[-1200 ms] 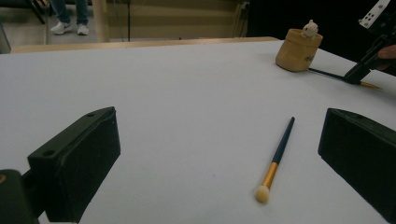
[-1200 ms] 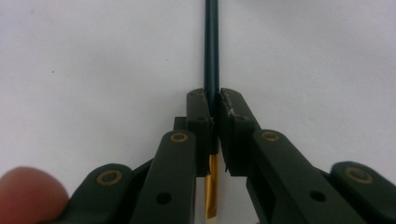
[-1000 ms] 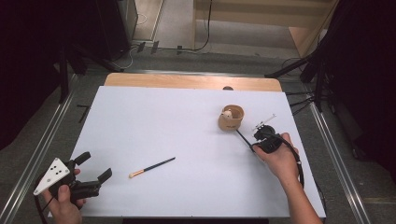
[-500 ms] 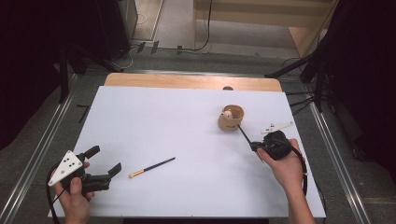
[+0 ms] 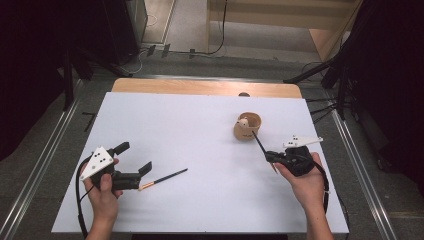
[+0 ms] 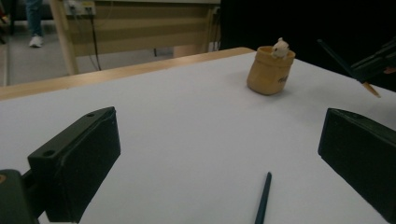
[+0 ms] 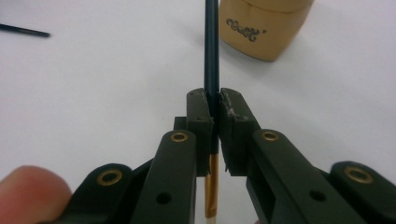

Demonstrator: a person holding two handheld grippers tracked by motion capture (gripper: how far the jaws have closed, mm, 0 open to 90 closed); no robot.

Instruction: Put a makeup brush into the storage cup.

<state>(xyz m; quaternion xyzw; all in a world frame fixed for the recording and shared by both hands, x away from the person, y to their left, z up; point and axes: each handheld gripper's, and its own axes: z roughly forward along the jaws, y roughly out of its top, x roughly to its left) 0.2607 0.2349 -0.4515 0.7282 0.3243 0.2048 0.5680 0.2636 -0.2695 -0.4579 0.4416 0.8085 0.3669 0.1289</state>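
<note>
A tan wooden cup (image 5: 247, 127) with a small pale figure in it stands right of the table's centre. My right gripper (image 5: 270, 158) is shut on a dark pencil (image 5: 260, 144) with an orange end, whose tip points up toward the cup. In the right gripper view the jaws (image 7: 212, 100) clamp that pencil (image 7: 211, 46) below the cup (image 7: 264, 28). A second dark pencil (image 5: 165, 178) lies flat at the front left. My left gripper (image 5: 134, 157) stands open just left of it, touching nothing; its own view shows the pencil (image 6: 263, 198) between the wide jaws and the cup (image 6: 270, 70) beyond.
The white table sheet (image 5: 175, 125) has a wooden strip (image 5: 200, 87) along its far edge. Metal rails and dark floor run down both sides. A wooden bench stands behind the table.
My left gripper has moved forward and right, closer to the lying pencil. My right hand has drifted slightly right, away from the cup, still gripping its pencil.
</note>
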